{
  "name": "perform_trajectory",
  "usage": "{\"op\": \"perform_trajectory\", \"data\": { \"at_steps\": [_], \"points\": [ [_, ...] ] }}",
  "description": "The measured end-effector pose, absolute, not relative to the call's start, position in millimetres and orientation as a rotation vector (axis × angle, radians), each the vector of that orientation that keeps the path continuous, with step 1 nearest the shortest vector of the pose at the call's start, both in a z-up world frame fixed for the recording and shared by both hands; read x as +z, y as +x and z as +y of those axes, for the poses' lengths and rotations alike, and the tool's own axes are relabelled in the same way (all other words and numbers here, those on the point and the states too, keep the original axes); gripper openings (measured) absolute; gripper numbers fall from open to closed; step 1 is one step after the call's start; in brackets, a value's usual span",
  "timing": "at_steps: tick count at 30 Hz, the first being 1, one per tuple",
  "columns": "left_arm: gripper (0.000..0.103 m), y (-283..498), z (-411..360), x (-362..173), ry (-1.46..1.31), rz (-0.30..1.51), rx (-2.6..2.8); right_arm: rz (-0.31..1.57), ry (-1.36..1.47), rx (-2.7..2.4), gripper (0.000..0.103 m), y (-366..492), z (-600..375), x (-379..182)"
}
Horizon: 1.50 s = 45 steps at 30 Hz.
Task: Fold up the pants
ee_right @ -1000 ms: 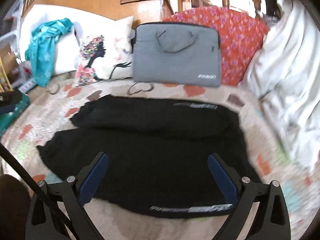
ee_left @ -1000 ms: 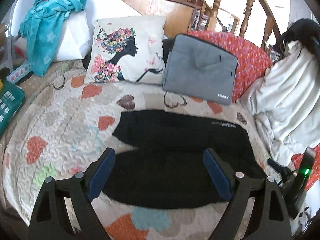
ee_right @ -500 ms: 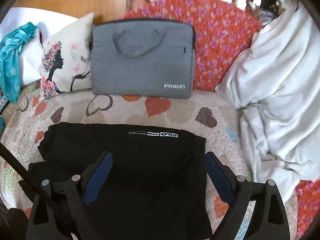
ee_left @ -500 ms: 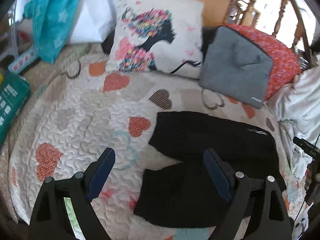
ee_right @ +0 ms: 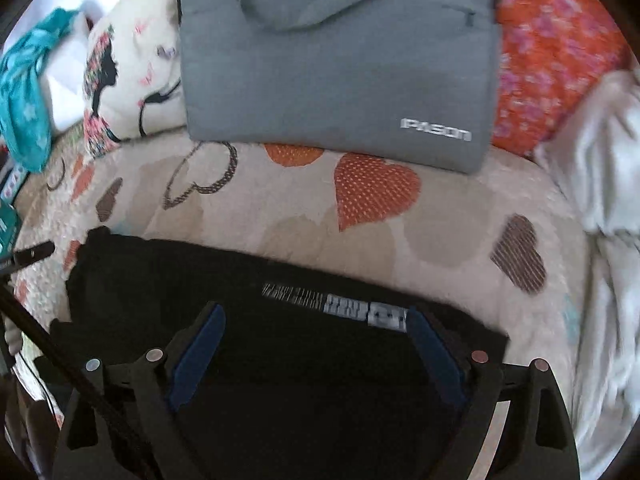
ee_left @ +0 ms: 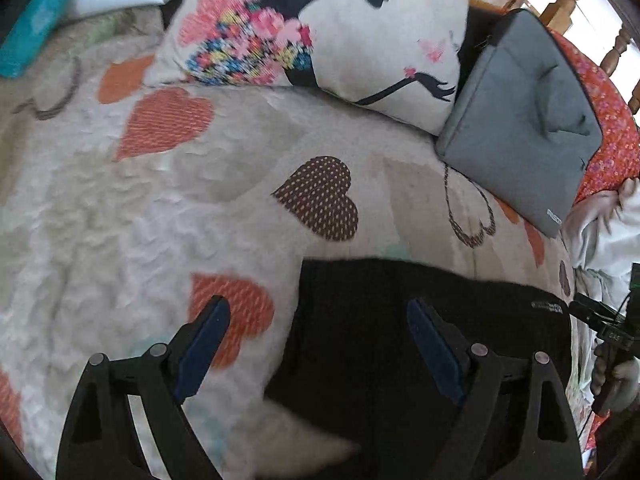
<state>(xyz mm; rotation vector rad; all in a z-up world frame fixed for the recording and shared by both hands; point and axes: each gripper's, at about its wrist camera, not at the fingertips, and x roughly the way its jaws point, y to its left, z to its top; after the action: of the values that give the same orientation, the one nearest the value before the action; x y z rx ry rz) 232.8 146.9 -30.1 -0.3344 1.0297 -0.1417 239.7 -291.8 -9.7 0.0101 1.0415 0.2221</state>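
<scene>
1. One pair of black pants (ee_right: 280,360), soft and matte, lies flat on the quilted, heart-patterned bedspread (ee_left: 120,220).
2. Left gripper (ee_left: 318,344): spread wide, holding nothing, above the pants' 9 o'clock edge.
3. Right gripper (ee_right: 316,344): wide apart, empty, over the pants.
4. One rectangular grey fabric bag (ee_right: 336,64) lies at 12 o'clock.

Surface: heart-patterned quilt (ee_left: 192,208) (ee_right: 304,216).
Under the tool: black pants (ee_left: 400,360) (ee_right: 304,368).
Ahead: grey laptop bag (ee_right: 332,68) (ee_left: 520,120), floral-silhouette pillow (ee_left: 320,28) (ee_right: 128,80).
Right: white blanket (ee_right: 604,184).
</scene>
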Motion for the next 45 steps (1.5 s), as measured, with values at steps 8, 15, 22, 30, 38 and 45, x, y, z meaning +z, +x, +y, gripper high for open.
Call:
{"op": "perform_trajectory", "data": {
  "at_steps": [8,15,22,30,38,45],
  "points": [
    [0.089,266,126,-55,-0.325,1.059,-0.25,1.124,0.073,0.279,0.093,288,-301,-54],
    [0.092,282,103,-59,-0.258,1.073,-0.312,1.12,0.042,0.361,0.093,282,-293,-62],
    [0.01,276,79,-38,-0.154,1.065,-0.331,1.091,-0.005,0.374,0.014,262,-276,-49],
    [0.01,228,88,36,-0.145,0.907,-0.322,0.993,-0.014,0.287,0.011,225,-274,-2],
    [0.011,131,96,76,-0.084,0.753,-0.314,0.942,0.011,0.276,0.011,136,-272,33],
    [0.016,41,112,35,-0.005,0.835,-0.297,1.095,0.006,0.315,0.011,38,-263,-8]
  ]
}}
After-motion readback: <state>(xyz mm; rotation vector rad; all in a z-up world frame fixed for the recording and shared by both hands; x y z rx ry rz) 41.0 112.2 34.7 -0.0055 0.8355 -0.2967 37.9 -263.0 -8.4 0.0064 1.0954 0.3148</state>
